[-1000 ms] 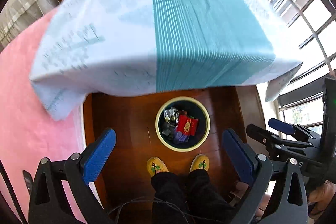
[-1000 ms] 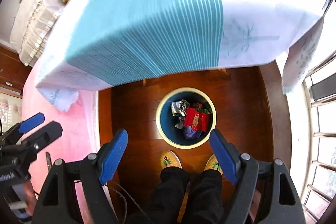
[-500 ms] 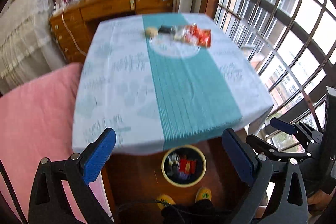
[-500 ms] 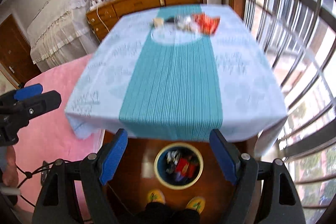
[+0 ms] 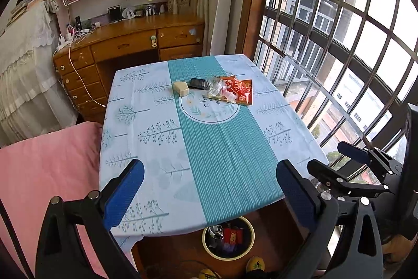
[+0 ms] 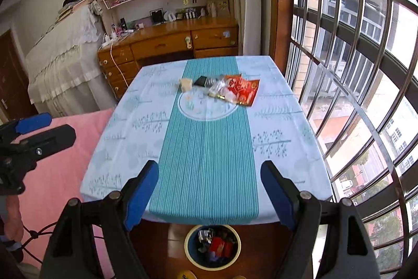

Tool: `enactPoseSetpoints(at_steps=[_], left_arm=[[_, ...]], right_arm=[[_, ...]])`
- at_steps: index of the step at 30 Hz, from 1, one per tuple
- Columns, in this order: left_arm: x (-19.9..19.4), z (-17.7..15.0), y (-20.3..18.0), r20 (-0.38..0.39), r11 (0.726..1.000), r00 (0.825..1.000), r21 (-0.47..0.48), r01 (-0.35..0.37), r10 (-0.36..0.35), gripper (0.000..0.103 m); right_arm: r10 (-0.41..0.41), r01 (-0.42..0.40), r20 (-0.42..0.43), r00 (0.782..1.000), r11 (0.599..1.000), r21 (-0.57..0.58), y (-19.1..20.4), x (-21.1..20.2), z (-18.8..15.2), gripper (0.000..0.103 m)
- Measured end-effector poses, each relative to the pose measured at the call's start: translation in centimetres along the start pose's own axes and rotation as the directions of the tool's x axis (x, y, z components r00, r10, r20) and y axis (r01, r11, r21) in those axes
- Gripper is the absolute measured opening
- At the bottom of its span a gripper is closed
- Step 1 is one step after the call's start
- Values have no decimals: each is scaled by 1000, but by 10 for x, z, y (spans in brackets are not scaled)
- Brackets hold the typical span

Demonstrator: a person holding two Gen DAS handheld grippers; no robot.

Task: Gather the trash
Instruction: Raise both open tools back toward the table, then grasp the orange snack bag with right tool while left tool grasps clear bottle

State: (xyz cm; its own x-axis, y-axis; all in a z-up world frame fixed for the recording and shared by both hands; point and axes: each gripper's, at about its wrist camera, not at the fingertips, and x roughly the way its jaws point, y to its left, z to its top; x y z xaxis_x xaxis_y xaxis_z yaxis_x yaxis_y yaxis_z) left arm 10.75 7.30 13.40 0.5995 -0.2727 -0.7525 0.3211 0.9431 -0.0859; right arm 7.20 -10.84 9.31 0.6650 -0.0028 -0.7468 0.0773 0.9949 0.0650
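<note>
A red wrapper (image 5: 240,92) (image 6: 244,92), a clear crumpled wrapper (image 5: 218,89) (image 6: 218,88), a black packet (image 5: 197,83) (image 6: 201,80) and a beige lump (image 5: 180,88) (image 6: 186,83) lie at the table's far end. A yellow-rimmed bin (image 5: 229,239) (image 6: 213,246) holding trash stands on the floor below the near table edge. My left gripper (image 5: 209,192) and right gripper (image 6: 210,195) are both open and empty, held over the near edge, far from the wrappers.
The table (image 5: 156,127) (image 6: 274,137) has a blue-and-teal cloth. A pink bed (image 5: 47,161) lies to the left, a barred window (image 5: 339,43) to the right, a wooden desk (image 5: 130,41) behind. The person's slippers (image 5: 254,264) are by the bin.
Both grippers have tilted up from looking down at the bin to looking across the table. The wrappers at the far end have come into full view. Both stay open.
</note>
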Motion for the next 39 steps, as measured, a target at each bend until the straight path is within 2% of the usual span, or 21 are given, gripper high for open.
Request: enactPoseSetpoints(at_steps=[3,11,19,23,26,31,36,39], left_arm=[[8,8,6,-18,1000,1000,-8,25,-25,100],[46,32,9,-63,999,998,-49,20,-23,98],[118,80,-12,-126,990,991,-130,-49,32,96],[175,114,-32,-204,979,979,-191,-68,28,96],[218,134,-43,-256,967,966,-239,-89,26,96],[292,162,-57,-349,945,936,-291,-151,42,96],[363,176,-55,-442,915,896,-342,-215,46,96],[395,181,-50,-473,892,880,-382,-243,37,93]], right_arm=[[-10,9,10,1000,1000,7,1,-1,9,81],[-2,2,-6,1000,1000,-20,-13,23,36,81],[121,-122,-46,992,992,-23,-68,93,88,81],[187,-191,-90,978,981,-34,-101,134,118,81],[226,-233,-158,961,972,-27,-135,178,145,81],[284,-298,-229,931,954,-28,-171,241,178,81],[361,-373,-301,882,928,20,-194,315,206,81],[398,-414,-342,851,910,28,-199,354,217,81]])
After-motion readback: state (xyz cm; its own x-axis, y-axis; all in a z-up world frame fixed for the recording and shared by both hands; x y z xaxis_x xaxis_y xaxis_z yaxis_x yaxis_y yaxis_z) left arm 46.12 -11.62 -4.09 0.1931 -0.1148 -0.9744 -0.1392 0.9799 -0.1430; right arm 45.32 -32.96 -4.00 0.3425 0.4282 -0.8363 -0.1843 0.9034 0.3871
